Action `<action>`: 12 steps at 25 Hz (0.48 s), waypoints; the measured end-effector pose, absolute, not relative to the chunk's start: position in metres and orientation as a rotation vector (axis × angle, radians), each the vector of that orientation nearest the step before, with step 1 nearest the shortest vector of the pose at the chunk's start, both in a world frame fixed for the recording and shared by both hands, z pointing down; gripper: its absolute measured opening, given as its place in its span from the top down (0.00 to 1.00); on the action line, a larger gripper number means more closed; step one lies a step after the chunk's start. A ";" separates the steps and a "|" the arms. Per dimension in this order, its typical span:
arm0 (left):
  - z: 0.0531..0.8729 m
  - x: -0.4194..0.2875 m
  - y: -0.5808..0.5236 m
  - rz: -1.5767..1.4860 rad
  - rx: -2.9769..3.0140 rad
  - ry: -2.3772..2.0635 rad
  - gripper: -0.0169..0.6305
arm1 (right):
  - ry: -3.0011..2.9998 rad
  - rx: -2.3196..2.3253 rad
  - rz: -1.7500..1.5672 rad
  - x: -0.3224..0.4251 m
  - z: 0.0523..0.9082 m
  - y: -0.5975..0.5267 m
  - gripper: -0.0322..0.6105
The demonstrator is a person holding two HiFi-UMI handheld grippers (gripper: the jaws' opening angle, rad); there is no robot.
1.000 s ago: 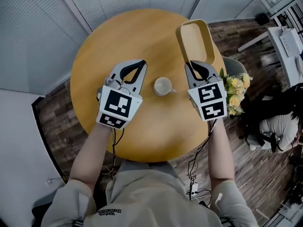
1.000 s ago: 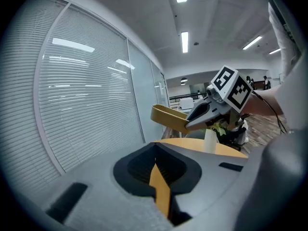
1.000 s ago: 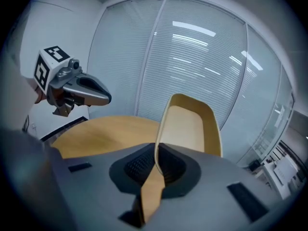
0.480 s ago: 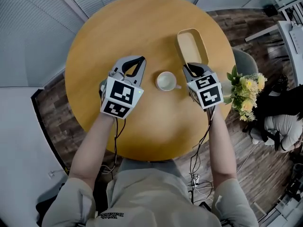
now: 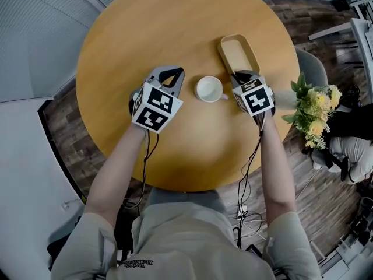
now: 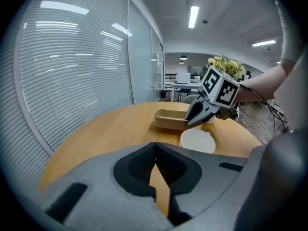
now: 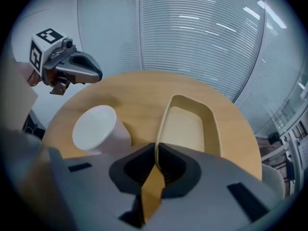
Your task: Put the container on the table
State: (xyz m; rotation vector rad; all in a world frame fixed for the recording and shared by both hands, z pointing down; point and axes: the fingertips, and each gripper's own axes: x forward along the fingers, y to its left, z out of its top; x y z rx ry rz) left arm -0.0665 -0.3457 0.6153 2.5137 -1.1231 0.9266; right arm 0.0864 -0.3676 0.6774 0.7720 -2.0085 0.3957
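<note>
Placing step nearly done. Our right gripper (image 5: 240, 75) jaws clamp near rim of tan container (image 5: 238, 50), seemingly resting on worktop (image 5: 145, 28), 1 o'clock from white cup (image 5: 208, 89). Left gripper (image 5: 172, 73) jaws together, empty. Next we part right jaws, back off.

Soft, even office light: ceiling strips (image 6: 193, 16) glow overhead in the left gripper view and streak across the blinds (image 6: 72, 71), and pale daylight comes through the slats in the right gripper view. The table (image 5: 145, 34) is bright and matt with no hard glare, and only faint, short shadows lie beside the cup (image 5: 208, 89) and the container (image 5: 238, 54). All views are fisheye, so straight lines bow and the gripper views go black at the corners; their grey foreground is soft and dim, the far office is hazy, and the head view is sharp mid-frame.
</note>
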 end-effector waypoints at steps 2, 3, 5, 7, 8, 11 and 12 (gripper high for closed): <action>0.624 -0.065 -0.343 0.932 2.495 -1.112 0.94 | -2.003 0.760 0.417 0.087 0.682 -0.364 0.89; 0.626 -0.065 -0.342 0.935 2.490 -1.109 0.94 | -2.000 0.754 0.430 0.088 0.685 -0.362 0.89; 0.630 -0.064 -0.341 0.931 2.485 -1.106 0.94 | -1.982 0.737 0.435 0.091 0.694 -0.360 0.89; 0.633 -0.063 -0.339 0.927 2.477 -1.101 0.94 | -1.966 0.725 0.435 0.093 0.701 -0.357 0.89; 0.635 -0.062 -0.338 0.927 2.473 -1.098 0.94 | -1.967 0.723 0.439 0.094 0.704 -0.357 0.89; 0.637 -0.062 -0.336 0.922 2.473 -1.093 0.94 | -1.995 0.727 0.494 0.094 0.709 -0.357 0.89; 0.638 -0.062 -0.335 0.920 2.477 -1.093 0.94 | -2.006 0.735 0.521 0.094 0.709 -0.358 0.89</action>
